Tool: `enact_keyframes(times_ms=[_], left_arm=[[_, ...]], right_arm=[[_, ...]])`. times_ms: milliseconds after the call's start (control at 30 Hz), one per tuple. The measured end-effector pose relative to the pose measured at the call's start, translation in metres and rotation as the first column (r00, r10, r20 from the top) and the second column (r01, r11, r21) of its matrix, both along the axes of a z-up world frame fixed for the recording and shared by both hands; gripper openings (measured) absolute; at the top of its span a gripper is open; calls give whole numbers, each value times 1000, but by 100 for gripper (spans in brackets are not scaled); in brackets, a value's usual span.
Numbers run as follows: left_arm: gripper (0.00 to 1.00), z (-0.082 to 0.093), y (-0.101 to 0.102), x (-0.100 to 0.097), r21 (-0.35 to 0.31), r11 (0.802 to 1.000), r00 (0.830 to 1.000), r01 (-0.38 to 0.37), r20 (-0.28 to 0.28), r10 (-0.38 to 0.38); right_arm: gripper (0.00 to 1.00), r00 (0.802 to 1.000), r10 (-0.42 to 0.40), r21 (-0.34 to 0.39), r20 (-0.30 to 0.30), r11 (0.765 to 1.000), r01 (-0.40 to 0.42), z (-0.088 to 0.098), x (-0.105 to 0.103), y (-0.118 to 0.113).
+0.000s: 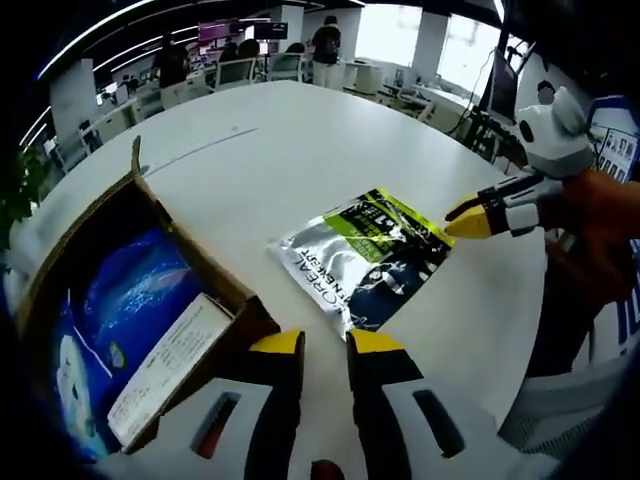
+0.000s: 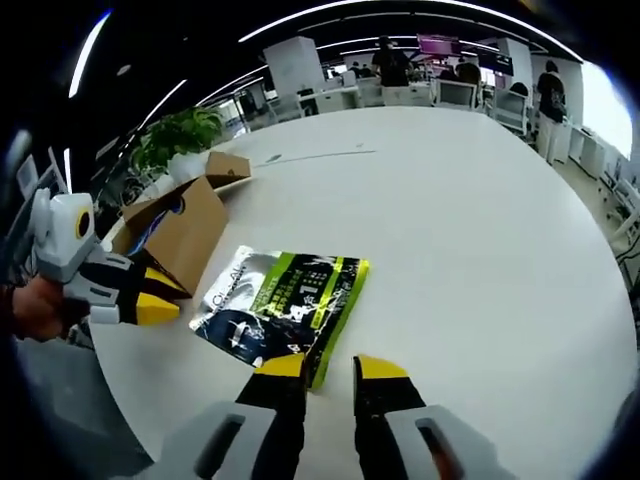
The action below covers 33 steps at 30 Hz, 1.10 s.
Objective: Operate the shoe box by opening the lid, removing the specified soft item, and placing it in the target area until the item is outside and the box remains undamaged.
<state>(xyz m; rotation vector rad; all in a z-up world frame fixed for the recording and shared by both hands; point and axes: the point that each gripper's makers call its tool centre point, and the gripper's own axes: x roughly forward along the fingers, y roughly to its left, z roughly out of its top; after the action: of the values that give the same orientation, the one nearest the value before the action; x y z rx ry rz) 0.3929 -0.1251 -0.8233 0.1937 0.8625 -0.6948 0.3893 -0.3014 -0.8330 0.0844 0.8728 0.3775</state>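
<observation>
Lying flat on our white counter (image 2: 480,230), the foil pouch (image 2: 283,301) sits beside the open shoe box (image 1: 120,330); both our left claw (image 1: 325,345) and right claw (image 2: 330,367) are slightly spread, empty.

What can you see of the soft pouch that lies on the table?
The pouch is a flat, glossy foil-like bag in silver, lime green and dark blue, with printed lettering. It lies flat on the white round table, outside the open cardboard shoe box and apart from it. Nothing grips it: the right hand-held gripper hovers at one edge, and the left hand-held gripper is near another.
</observation>
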Motion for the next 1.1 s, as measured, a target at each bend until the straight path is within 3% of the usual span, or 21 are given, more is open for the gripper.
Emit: enact_keyframes(times_ms=[267, 500, 733, 1100], left_arm=[[20, 13, 25, -11, -53, 998, 999, -40, 9, 40], [21, 20, 51, -27, -51, 998, 999, -38, 20, 39], [21, 33, 96, -37, -84, 991, 994, -101, 22, 103], [19, 60, 175, -38, -124, 971, 976, -205, 44, 212]], right_arm=[[16, 1000, 27, -10, 17, 1000, -26, 11, -2, 16], [17, 998, 58, -9, 30, 998, -57, 19, -3, 41], [18, 994, 102, -11, 49, 995, -101, 30, -1, 63], [18, 977, 186, 6, 100, 982, -188, 58, 12, 120]])
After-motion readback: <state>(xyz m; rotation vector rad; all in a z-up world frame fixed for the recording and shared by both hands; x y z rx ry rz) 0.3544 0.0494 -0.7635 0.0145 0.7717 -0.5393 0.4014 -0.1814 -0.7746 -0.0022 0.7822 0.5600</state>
